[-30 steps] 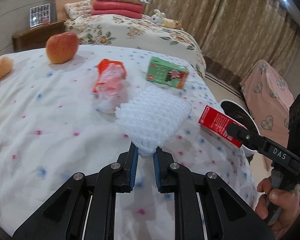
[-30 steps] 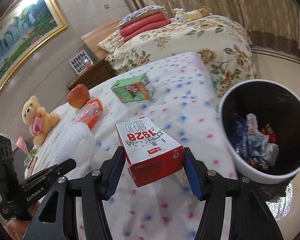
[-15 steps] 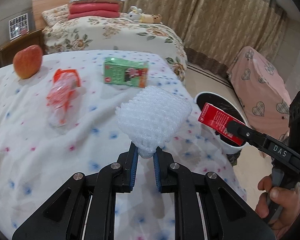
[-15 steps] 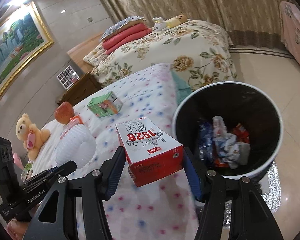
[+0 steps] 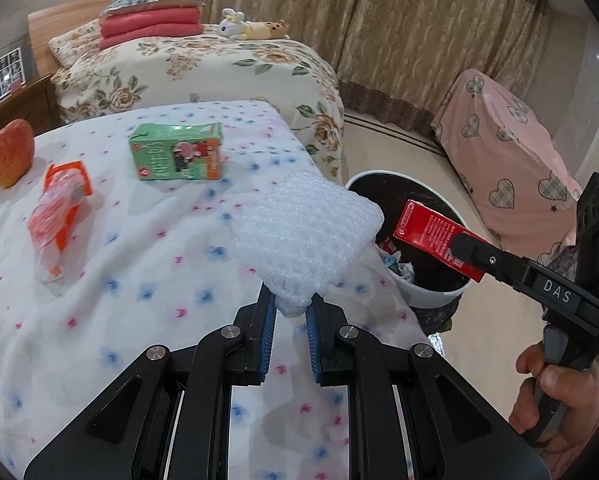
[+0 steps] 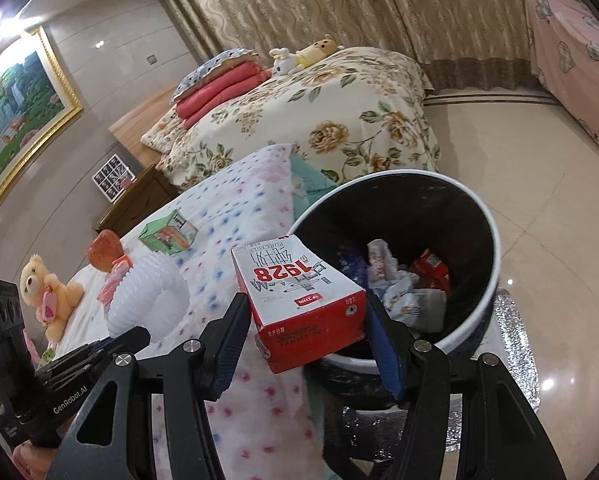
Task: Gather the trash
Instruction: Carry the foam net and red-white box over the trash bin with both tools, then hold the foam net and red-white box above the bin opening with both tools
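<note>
My left gripper (image 5: 290,312) is shut on the stem of a white foam fruit net (image 5: 305,234), held above the bed's right edge. My right gripper (image 6: 307,332) is shut on a red and white milk carton (image 6: 299,284), which hangs near the rim of the round trash bin (image 6: 487,216). In the left wrist view the same carton (image 5: 431,236) shows over the bin (image 5: 435,296). The bin holds crumpled wrappers (image 6: 403,292). On the dotted bedspread lie a green drink box (image 5: 175,152) and an orange plastic wrapper (image 5: 57,208).
A red apple (image 5: 7,152) and a teddy bear (image 6: 47,292) rest on the dotted bedspread (image 5: 119,280). A floral bed (image 6: 339,120) stands behind, a pink covered seat (image 5: 511,160) to the right, and tiled floor (image 6: 539,200) lies around the bin. A hand (image 5: 555,392) grips the right tool.
Both grippers have swung to the right toward the bin with their loads. The bin has grown larger in both views, and the carton now hangs at its rim.
</note>
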A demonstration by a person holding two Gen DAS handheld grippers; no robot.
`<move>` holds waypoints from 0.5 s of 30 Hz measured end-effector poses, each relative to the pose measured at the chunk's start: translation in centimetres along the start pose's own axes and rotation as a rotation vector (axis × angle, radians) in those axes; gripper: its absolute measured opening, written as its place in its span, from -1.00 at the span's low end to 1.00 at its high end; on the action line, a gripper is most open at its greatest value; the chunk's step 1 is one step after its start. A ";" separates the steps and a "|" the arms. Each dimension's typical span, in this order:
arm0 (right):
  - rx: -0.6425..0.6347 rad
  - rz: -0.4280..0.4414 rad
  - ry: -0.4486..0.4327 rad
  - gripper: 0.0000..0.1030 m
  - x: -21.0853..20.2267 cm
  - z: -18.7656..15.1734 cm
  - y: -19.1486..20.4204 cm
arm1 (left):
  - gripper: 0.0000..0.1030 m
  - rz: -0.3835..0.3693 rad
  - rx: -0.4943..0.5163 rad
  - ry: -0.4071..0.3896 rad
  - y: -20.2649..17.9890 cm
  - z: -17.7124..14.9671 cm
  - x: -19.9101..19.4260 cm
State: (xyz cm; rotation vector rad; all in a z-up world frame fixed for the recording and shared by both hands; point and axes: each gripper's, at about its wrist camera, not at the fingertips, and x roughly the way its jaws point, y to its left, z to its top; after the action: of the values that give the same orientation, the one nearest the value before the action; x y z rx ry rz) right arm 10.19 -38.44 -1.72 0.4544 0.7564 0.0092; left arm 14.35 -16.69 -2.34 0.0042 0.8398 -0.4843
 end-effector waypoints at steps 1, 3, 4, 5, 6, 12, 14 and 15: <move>0.004 -0.004 -0.002 0.13 0.0 0.1 -0.3 | -0.74 -0.001 0.005 0.004 -0.2 0.1 0.2; 0.014 -0.012 -0.004 0.13 -0.1 0.2 -0.9 | -0.74 -0.003 0.015 0.012 -0.7 0.2 0.6; 0.018 -0.015 -0.005 0.13 -0.1 0.2 -1.1 | -0.74 -0.004 0.018 0.013 -0.8 0.3 0.7; 0.022 -0.020 -0.006 0.13 -0.2 0.3 -1.4 | -0.74 -0.005 0.022 0.014 -1.0 0.4 0.9; 0.025 -0.024 -0.007 0.13 -0.2 0.3 -1.7 | -0.74 -0.005 0.026 0.016 -1.2 0.5 1.0; 0.048 -0.045 -0.011 0.13 -0.2 0.6 -3.4 | -0.74 -0.014 0.045 0.024 -2.4 1.1 1.9; 0.053 -0.052 -0.012 0.13 -0.1 0.7 -3.8 | -0.74 -0.018 0.052 0.026 -2.8 1.4 2.1; 0.056 -0.056 -0.013 0.13 -0.1 0.7 -4.0 | -0.74 -0.021 0.055 0.026 -3.1 1.5 2.3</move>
State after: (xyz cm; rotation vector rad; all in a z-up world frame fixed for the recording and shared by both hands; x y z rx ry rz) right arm 9.96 -42.38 -2.80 0.4865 0.7580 -0.0672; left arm 15.45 -20.64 -2.37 0.0526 0.8529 -0.5274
